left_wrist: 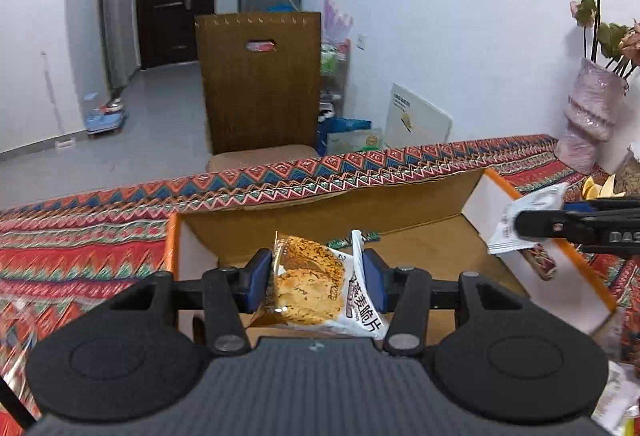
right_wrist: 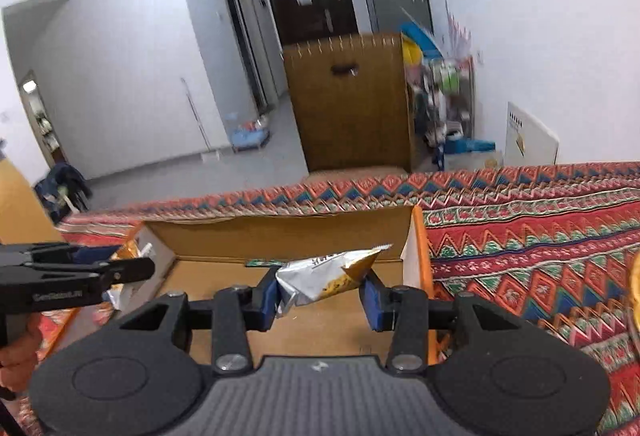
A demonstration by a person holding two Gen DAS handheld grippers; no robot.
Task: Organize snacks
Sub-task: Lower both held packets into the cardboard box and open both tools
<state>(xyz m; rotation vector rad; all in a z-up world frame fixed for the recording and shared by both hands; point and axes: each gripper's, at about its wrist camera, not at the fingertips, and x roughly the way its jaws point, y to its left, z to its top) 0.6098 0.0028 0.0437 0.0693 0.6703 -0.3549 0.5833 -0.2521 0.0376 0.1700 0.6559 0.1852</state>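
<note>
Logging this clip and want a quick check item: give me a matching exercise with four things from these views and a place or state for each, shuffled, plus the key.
Things
1. cracker packet
2. silver packet
3. box
4. vase

Places or states
A. open, on the patterned cloth
B. in the left gripper
C. holds flowers, by the wall
D. in the right gripper

Pairs: 1-B, 2-D, 3-A, 4-C

A wooden chair [left_wrist: 260, 84] stands behind the patterned tablecloth [left_wrist: 80, 236].
</note>
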